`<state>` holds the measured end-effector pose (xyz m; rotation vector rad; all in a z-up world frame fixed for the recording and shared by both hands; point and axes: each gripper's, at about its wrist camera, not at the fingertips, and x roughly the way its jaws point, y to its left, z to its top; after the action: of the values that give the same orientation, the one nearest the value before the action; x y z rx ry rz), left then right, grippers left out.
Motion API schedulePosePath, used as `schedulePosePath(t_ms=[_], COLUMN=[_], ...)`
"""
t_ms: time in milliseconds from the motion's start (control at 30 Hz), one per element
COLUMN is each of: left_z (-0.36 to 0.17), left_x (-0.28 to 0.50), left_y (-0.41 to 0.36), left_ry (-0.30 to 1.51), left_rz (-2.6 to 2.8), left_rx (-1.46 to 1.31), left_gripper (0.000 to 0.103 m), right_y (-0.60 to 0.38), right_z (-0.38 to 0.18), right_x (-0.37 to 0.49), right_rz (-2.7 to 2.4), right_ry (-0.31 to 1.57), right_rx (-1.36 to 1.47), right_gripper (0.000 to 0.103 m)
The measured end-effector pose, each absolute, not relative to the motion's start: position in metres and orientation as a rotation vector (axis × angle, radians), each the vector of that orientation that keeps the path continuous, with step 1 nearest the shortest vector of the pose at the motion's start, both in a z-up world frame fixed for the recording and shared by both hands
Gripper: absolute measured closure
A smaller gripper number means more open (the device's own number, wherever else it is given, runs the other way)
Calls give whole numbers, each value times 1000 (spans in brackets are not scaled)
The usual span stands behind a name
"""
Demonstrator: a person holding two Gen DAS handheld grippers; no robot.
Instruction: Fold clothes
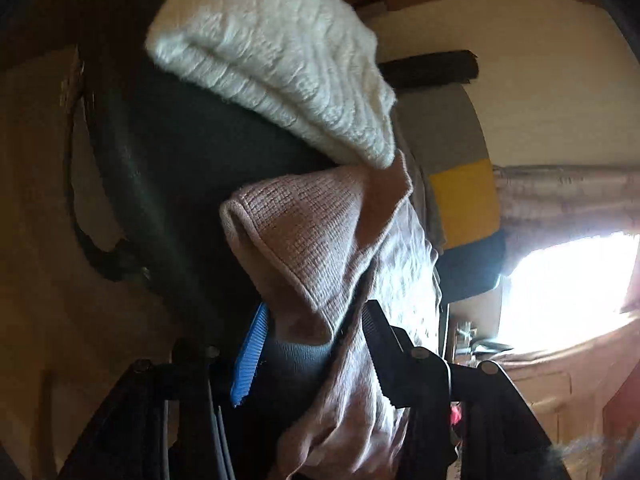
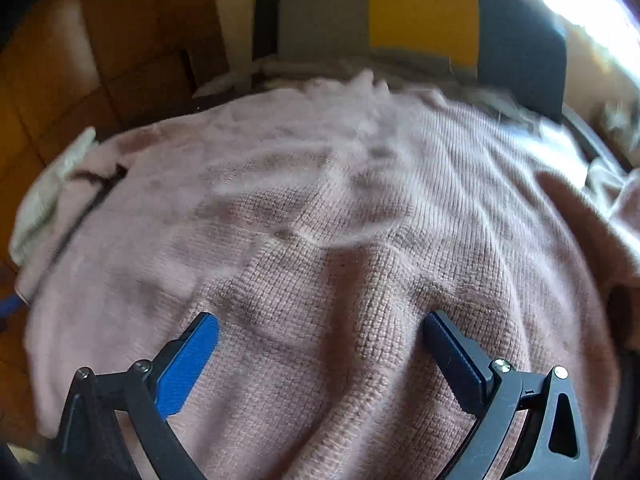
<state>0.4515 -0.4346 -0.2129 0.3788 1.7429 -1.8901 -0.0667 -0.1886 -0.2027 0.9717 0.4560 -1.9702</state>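
Across a dark round table (image 1: 168,168) lies a pink sweater (image 2: 320,220); the left gripper (image 1: 316,344) pinches its edge, likely to fold; the right gripper (image 2: 320,344) hovers above, fingers spread.

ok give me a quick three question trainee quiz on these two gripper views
1. True or false: the left gripper has folds of the pink knitted sweater between its fingers.
2. What lies on the dark surface above the pink knit in the left wrist view? A) white cable-knit sweater B) blue jeans C) red towel
3. Fill in: the right gripper hovers with its jaws ____ over the pink knit.

Key: 1 true; 2 A; 3 open
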Motion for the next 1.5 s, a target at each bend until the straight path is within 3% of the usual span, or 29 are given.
schedulePosePath(t_ms=[100,167,200,267,367,800,933,1033,1100,1233,1367,1500], left_z=[-214,-211,-209,-205,-184,52,77,67,48,-3,-52,-51], left_x=[442,435,431,423,412,322,319,324,335,366,398,415], left_y=[-440,-442,-443,-445,-441,-437,-467,-497,-522,-565,-601,-603], left_ry=[1752,1696,1658,1581,1413,238,-15,-152,-164,-24,184,383], left_rz=[-1884,-1876,-1871,-1859,-1925,-2359,-2232,-2061,-1965,-1849,-1718,-1693], left_rx=[356,408,443,513,547,469,537,642,719,848,923,799], left_gripper=[53,61,66,96,96,97,97,97,97,96,82,80], right_y=[-187,-185,-184,-185,-186,-186,-187,-188,-188,-188,-187,-188], right_z=[-202,-201,-201,-201,-200,-199,-200,-200,-200,-200,-201,-201], right_x=[-66,-67,-68,-68,-67,-65,-64,-64,-64,-64,-65,-67], right_rz=[-1970,-1969,-1969,-1969,-1973,-1977,-1979,-1981,-1982,-1984,-1986,-1987], right_ry=[456,442,439,438,441,453,460,464,469,475,479,482], right_rx=[966,963,961,958,954,948,947,947,947,947,946,946], right_gripper=[0,0,0,0,0,0,0,0,0,0,0,0])
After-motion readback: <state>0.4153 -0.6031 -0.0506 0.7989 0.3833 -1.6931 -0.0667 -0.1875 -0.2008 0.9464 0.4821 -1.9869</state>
